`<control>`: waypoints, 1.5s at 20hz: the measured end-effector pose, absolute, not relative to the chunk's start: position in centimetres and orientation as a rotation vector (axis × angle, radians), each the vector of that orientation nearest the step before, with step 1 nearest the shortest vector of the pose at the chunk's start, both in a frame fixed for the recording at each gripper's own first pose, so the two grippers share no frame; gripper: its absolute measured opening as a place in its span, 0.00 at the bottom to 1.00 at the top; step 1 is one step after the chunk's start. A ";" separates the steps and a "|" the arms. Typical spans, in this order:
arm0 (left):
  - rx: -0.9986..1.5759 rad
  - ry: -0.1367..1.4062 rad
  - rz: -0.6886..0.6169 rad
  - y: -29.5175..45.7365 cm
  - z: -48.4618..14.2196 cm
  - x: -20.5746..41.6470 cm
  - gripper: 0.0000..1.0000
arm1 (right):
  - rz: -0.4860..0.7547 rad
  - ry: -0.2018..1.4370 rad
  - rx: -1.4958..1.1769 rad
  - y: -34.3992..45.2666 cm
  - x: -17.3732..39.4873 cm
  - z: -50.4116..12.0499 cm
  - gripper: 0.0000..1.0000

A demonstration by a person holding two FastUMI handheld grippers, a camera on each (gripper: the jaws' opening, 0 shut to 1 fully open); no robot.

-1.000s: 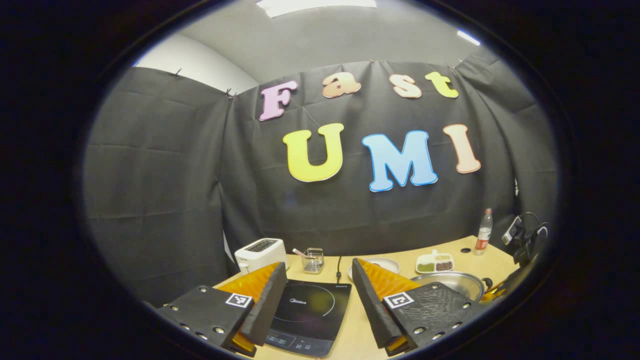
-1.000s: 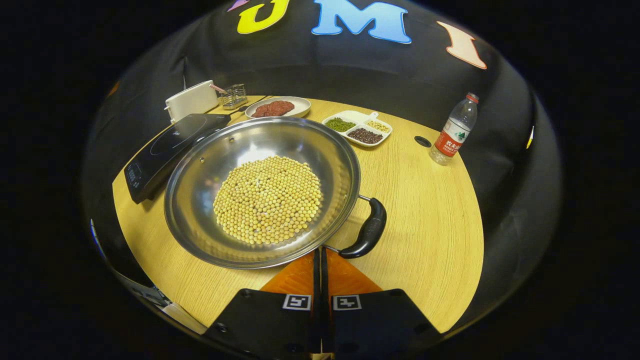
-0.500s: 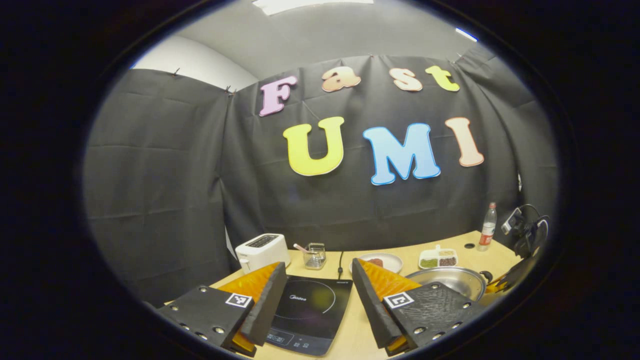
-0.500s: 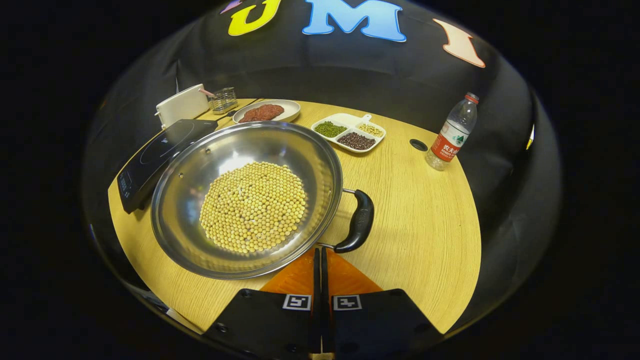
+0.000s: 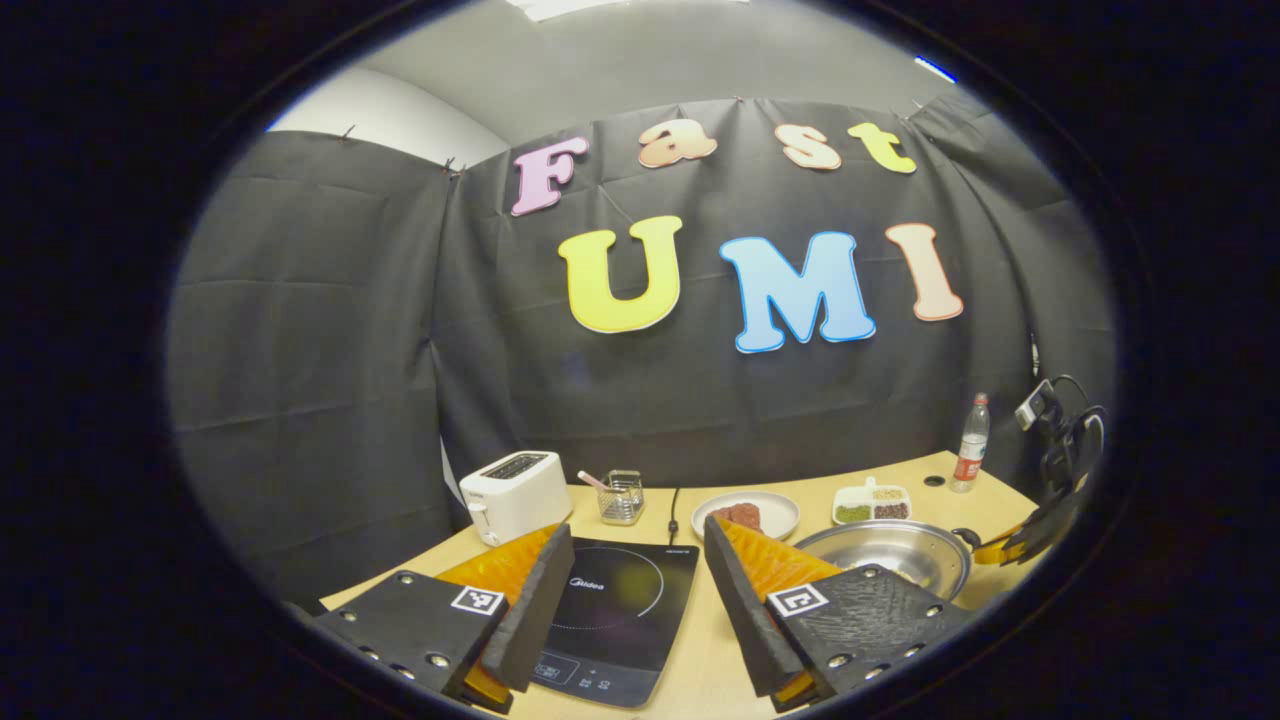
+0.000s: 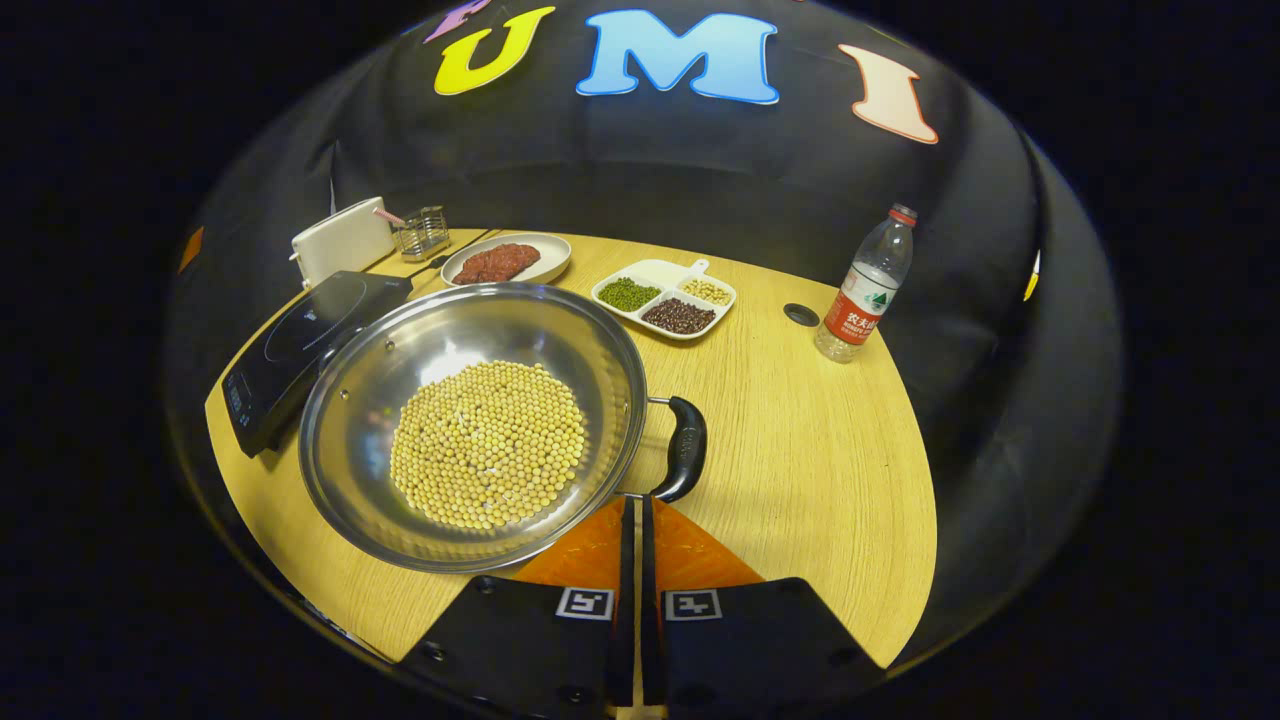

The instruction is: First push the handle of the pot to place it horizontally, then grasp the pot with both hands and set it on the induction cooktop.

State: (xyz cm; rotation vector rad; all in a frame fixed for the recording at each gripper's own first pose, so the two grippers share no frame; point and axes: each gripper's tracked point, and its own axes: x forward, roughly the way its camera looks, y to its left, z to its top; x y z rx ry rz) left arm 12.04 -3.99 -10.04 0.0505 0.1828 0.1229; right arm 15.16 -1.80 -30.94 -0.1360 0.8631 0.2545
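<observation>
Pot [image 6: 470, 425] on the worktop [image 6: 800, 470], beside the induction cooktop [image 6: 300, 345], full of loose beans [image 6: 488, 443]. Right tool [image 6: 632, 515] pinched shut, empty, tips just at the handle [image 6: 686, 447]. Left tool [image 5: 635, 590] spread wide above the cooktop, holding nothing. Risk: shove too hard and spill beans or slide into the cooktop. Actual tip contact hard to make out; far handle hidden.
</observation>
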 end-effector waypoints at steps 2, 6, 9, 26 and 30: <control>0.034 0.190 0.112 -4.2 -10.6 12.4 0.77 | 0.242 0.835 -0.102 -1.5 15.2 -29.9 0.08; 0.012 0.201 0.073 -4.8 -11.7 13.8 0.78 | 0.198 0.740 -0.127 -1.7 15.8 -28.0 0.96; -0.005 0.232 0.031 -5.4 -13.5 15.3 0.78 | 0.188 0.672 -0.112 -0.8 16.1 -26.7 0.96; -0.015 0.526 -0.201 -11.9 -27.9 22.3 0.78 | 0.134 0.675 -0.072 -0.3 19.4 -29.4 0.98; -0.021 0.602 -0.212 -12.8 -30.9 22.7 0.81 | 0.121 0.707 -0.052 -0.5 20.2 -30.8 0.98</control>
